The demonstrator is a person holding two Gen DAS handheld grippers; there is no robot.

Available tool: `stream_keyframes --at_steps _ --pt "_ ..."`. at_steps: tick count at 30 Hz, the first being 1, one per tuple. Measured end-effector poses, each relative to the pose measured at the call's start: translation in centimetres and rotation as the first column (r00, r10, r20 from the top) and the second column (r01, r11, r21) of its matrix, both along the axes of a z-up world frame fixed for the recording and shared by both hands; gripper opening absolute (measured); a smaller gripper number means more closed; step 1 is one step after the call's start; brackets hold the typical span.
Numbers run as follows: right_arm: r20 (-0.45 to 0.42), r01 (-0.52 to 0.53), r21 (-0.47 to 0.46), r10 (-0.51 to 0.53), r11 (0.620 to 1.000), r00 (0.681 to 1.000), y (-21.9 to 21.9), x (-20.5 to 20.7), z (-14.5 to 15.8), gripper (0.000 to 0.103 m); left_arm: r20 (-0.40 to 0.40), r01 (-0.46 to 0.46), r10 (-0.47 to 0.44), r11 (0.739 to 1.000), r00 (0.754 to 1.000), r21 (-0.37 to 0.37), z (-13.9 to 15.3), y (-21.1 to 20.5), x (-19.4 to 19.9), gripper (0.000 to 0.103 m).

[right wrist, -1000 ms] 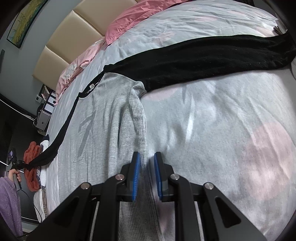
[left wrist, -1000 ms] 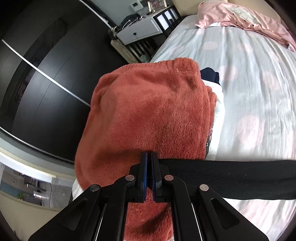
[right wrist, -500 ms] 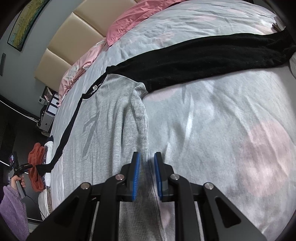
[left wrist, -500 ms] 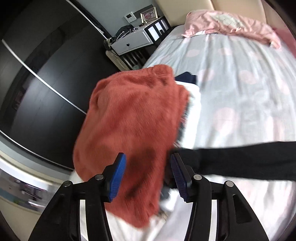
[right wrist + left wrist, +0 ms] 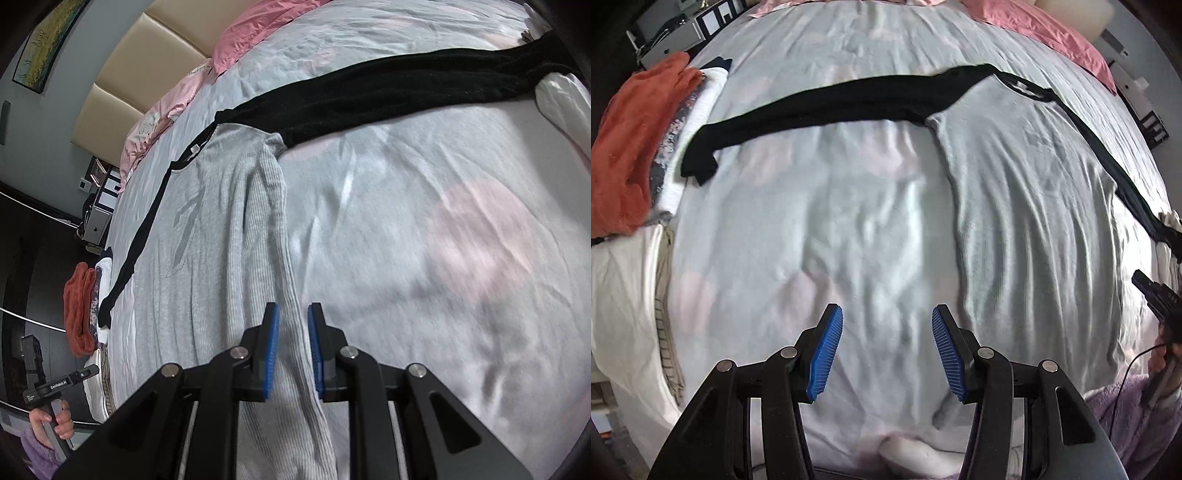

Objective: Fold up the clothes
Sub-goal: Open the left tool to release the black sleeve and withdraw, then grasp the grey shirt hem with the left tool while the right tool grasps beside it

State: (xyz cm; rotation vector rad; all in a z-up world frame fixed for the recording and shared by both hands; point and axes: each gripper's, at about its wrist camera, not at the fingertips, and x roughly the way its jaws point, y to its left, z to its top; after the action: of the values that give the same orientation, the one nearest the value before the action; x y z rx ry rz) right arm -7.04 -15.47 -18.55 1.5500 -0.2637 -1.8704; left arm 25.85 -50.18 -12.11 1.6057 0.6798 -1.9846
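Observation:
A grey ribbed shirt [image 5: 207, 258] with black sleeves lies flat on the bed; it also shows in the left wrist view [image 5: 1034, 192]. One black sleeve [image 5: 827, 107] stretches left toward the clothes pile, the other [image 5: 399, 96] stretches to the far bed edge. My left gripper [image 5: 882, 350] is open and empty above the bare sheet, left of the shirt's side. My right gripper [image 5: 292, 350] hovers over the shirt's side edge with its jaws a narrow gap apart, holding nothing.
A pile of folded clothes topped by a rust-red fleece [image 5: 624, 147] sits at the bed's left edge. Pink pillows [image 5: 258, 33] lie by the beige headboard. White cloth [image 5: 561, 103] hangs at the far bed edge. The bed sheet [image 5: 849, 229] is pale with pink dots.
My left gripper let go of the black sleeve end, opened wide, and swung away from the red fleece pile to face across the bed. The right gripper stayed in place.

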Motion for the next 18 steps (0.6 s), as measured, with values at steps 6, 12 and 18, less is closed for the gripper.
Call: stream_keyframes --at_steps 6,12,18 --pt "0.149 0.017 0.104 -0.032 0.994 0.988 2.9 2.0 -1.6 0.017 0.131 0.029 -0.041 0.996 0.991 0.090 -3.6 4.3 1.0 0.054" --pt "0.217 -0.011 0.186 -0.030 0.982 0.976 4.4 4.5 -1.5 0.017 0.167 -0.016 -0.017 0.980 0.986 0.196 -4.8 4.2 1.9 0.054" --pt "0.163 -0.040 0.285 -0.007 0.958 0.987 5.4 6.3 1.0 0.021 0.183 0.001 -0.048 0.969 0.982 0.248 -5.9 4.5 1.0 0.057"
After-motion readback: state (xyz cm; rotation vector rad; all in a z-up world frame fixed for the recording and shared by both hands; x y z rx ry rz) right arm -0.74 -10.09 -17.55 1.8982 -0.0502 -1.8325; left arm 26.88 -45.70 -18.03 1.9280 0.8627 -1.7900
